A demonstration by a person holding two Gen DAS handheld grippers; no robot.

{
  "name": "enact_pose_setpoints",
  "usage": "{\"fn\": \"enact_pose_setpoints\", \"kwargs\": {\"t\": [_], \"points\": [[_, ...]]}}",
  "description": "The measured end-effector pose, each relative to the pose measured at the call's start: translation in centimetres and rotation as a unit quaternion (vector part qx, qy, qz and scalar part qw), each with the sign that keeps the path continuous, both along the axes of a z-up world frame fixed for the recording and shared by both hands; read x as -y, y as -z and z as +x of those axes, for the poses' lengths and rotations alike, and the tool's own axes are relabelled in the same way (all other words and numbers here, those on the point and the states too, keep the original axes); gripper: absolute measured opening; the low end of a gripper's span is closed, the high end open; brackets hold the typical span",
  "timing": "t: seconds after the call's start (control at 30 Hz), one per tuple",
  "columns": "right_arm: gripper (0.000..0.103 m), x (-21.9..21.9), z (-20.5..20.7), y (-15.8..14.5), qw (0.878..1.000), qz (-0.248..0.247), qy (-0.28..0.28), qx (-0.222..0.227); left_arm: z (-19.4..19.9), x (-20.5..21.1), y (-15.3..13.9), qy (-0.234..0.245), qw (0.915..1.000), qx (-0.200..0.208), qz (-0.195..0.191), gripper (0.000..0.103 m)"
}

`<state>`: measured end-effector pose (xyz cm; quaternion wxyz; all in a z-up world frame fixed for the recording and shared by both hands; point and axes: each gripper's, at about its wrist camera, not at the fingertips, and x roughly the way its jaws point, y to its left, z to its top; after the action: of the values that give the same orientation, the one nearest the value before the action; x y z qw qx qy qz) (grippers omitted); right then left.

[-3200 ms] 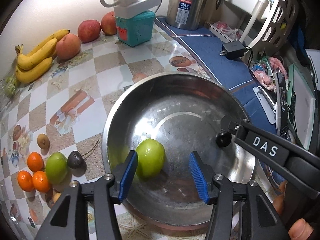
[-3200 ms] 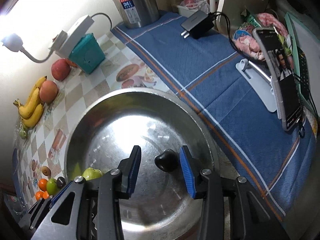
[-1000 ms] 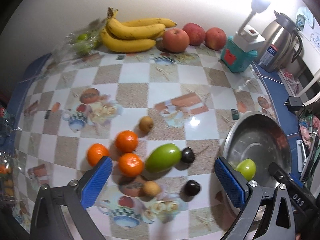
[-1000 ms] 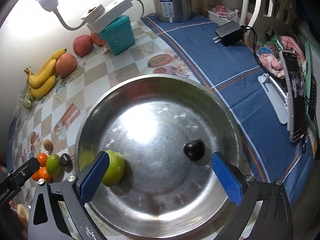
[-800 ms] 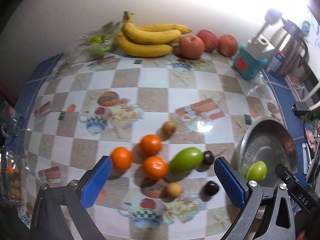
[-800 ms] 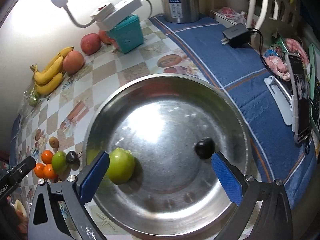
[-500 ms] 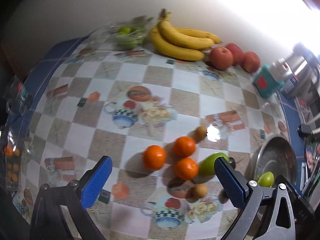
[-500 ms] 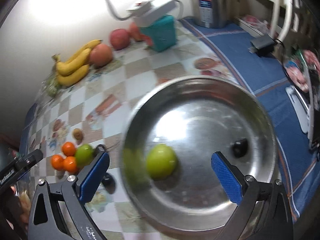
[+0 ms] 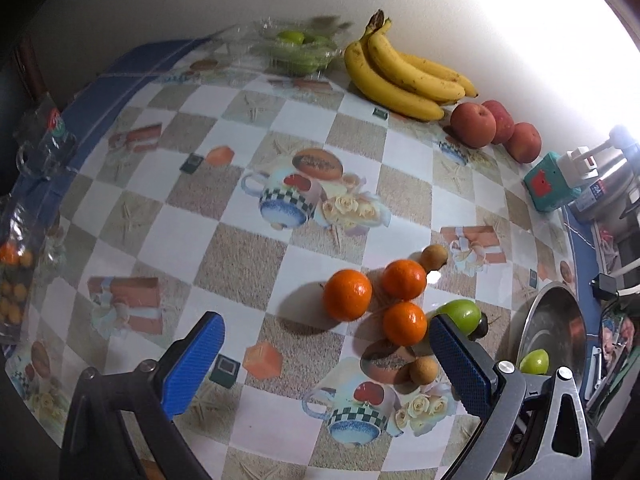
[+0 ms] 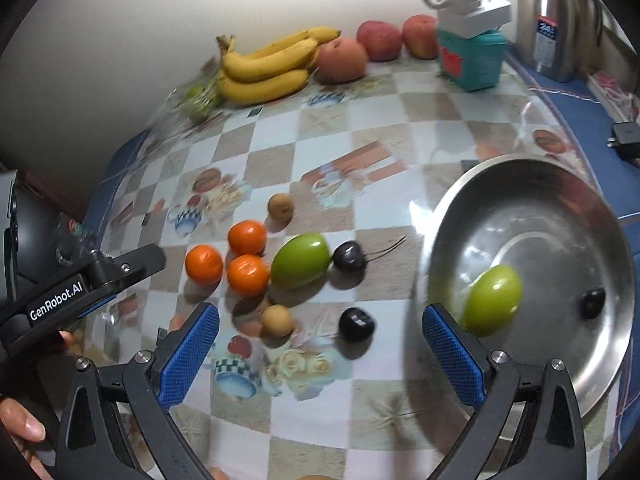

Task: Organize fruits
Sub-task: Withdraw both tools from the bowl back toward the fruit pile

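Your steel bowl (image 10: 560, 184) sits at the right of the checkered cloth (image 10: 360, 376), half on a blue mat (image 10: 576, 108), and holds one green fruit (image 10: 494, 300) and one dark cherry (image 10: 593, 302), well apart. Left of the bowl lies the loose cluster: a second green fruit (image 10: 301, 260) touching a stemmed cherry (image 10: 349, 256), three oranges (image 10: 247, 275) bunched against its other side, a brown longan (image 10: 280, 206) behind them, another longan (image 10: 277, 320) and another cherry (image 10: 356, 323) in front. Your right gripper (image 10: 320, 352) hangs above that front row, jaws spread wide and empty. Your left gripper (image 9: 326, 362) is released too, wide apart, over bare cloth just left of the oranges. Against the far wall lie bananas (image 10: 266, 68), three red apples (image 10: 378, 40), a teal box (image 10: 471, 60) and a steel kettle (image 10: 554, 20)
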<state>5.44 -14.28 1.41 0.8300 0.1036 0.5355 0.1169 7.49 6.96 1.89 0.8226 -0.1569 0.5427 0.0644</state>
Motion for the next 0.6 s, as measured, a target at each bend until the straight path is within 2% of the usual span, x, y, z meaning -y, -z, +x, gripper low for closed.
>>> {"fn": "enact_pose_setpoints", "kwargs": {"t": [0.37,0.6], "points": [[0.101,-0.7,0.2,2.6,0.998,0.03,-0.005,-0.049,0.3,0.9,1.6,0.018,0.9994,-0.022,-0.02,0.103],[0.101,-0.6,0.3,2.9,0.998,0.009,0.009,-0.055,0.6,1.5,2.1,0.033,0.9986,-0.034,-0.022,0.103]]}}
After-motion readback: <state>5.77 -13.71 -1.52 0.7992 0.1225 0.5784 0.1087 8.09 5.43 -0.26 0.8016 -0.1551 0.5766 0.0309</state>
